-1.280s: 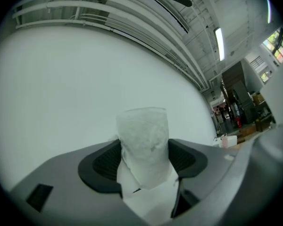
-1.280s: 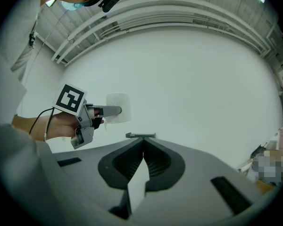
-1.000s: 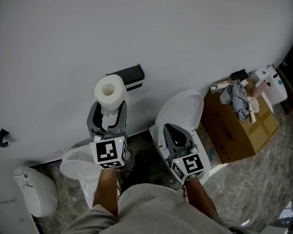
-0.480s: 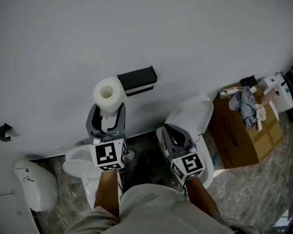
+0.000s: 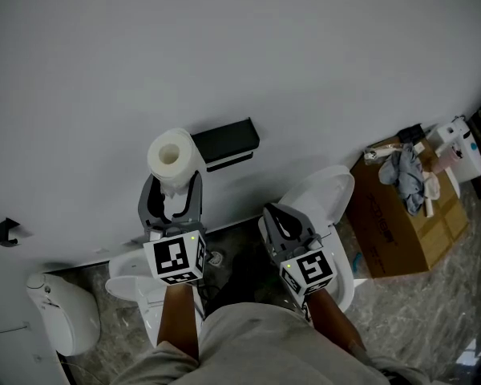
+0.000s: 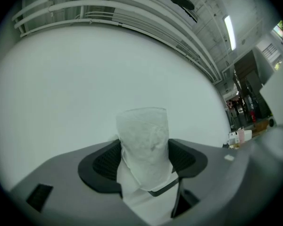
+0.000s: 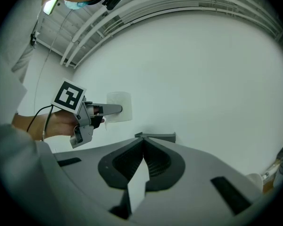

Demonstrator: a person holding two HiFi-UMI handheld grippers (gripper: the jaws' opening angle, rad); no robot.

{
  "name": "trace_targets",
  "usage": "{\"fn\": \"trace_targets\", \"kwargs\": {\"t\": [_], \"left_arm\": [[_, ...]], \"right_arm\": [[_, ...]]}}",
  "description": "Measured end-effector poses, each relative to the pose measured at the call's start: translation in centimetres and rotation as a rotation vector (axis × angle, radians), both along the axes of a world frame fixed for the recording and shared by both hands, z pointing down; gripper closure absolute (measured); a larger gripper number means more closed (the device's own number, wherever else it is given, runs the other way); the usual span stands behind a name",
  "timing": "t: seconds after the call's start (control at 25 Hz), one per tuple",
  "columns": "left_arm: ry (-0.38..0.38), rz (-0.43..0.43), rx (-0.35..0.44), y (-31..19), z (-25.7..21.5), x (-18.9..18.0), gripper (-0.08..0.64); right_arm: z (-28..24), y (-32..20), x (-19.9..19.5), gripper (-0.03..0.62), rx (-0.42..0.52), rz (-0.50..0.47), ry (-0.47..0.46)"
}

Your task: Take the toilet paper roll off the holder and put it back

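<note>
Legs: pale grey shorts (image 5: 248,347) at the lower edge of the head view, a forearm leading up to each tool.
Left gripper (image 5: 175,186): raised ahead of the left forearm, black-and-white square-marker cube at its rear; jaws clamped on the white toilet paper roll (image 5: 175,154), one ribbed pad on each side of it.
Right gripper (image 7: 143,147): held lower and to the right, marker cube at its rear; jaws pressed together, nothing between them.
Toilet paper roll: off its mount, upright in the left jaws with the hollow core facing the head camera; a loose sheet hanging down between the pads.
Black rectangular wall-mounted holder (image 5: 225,141): on the wall just right of the roll; seen apart from it in the right gripper view.
White toilet with raised lid (image 5: 330,203): below and behind the right gripper.
Brown cardboard box (image 5: 401,223): on the floor at far right, a grey cloth (image 5: 406,175) heaped on top.
White plastic bottle (image 5: 462,145): beyond the box; label too small to read.
Wall (image 5: 224,46): plain pale grey, filling the upper half.
</note>
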State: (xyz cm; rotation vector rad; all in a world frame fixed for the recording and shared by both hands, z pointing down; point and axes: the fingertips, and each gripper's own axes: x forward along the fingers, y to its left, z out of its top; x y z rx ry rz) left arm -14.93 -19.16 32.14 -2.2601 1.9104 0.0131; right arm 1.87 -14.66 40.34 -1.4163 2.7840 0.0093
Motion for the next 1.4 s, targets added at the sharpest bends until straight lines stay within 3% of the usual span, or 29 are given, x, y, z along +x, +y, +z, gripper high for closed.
{"fn": "trace_targets", "kwargs": {"t": [0.64, 1.4], "left_arm": [[0.013, 0.058, 0.001, -7.5, -1.1, 0.4, 0.238], [-0.012, 0.138, -0.054, -12.5, 2.1, 3.7, 0.238]], "right_arm": [[-0.5, -6.9, -0.9, 0.588, -0.011, 0.020, 0.018], [1.5, -9.6, 1.4, 0.588, -0.069, 0.112, 0.039]]}}
